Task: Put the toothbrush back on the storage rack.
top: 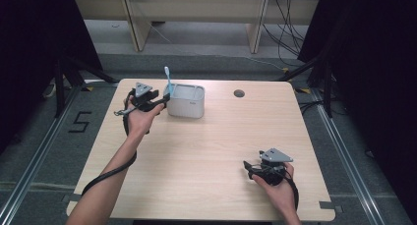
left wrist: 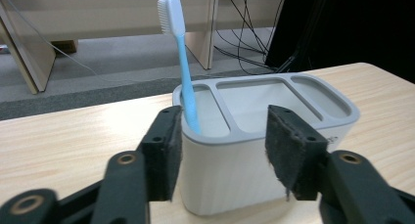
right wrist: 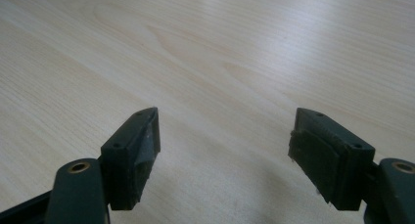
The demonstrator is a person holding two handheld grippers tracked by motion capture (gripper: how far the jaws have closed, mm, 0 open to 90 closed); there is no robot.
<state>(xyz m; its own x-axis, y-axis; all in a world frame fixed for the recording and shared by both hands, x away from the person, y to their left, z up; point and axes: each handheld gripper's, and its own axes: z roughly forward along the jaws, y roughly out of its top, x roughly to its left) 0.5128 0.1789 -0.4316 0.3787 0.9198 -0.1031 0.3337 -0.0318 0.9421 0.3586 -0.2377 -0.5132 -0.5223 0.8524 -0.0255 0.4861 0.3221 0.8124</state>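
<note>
A white holder (top: 187,107) with three compartments stands at the table's far left of centre. A light blue toothbrush (top: 168,82) stands upright, head up, in its left end compartment (left wrist: 203,114). My left gripper (top: 164,98) is just left of the holder. In the left gripper view its jaws stand apart in front of the holder's wall (left wrist: 230,175), and the toothbrush (left wrist: 183,62) rises behind the left pad (left wrist: 164,155), free of both pads. My right gripper (top: 247,167) rests low near the table's front right, open, with bare wood between its jaws (right wrist: 225,136).
The light wooden table (top: 206,151) has a round cable hole (top: 239,93) near its far edge, right of the holder. Black cables trail from both grippers along the forearms. Dark stands and floor rails flank the table, with wooden furniture legs beyond it.
</note>
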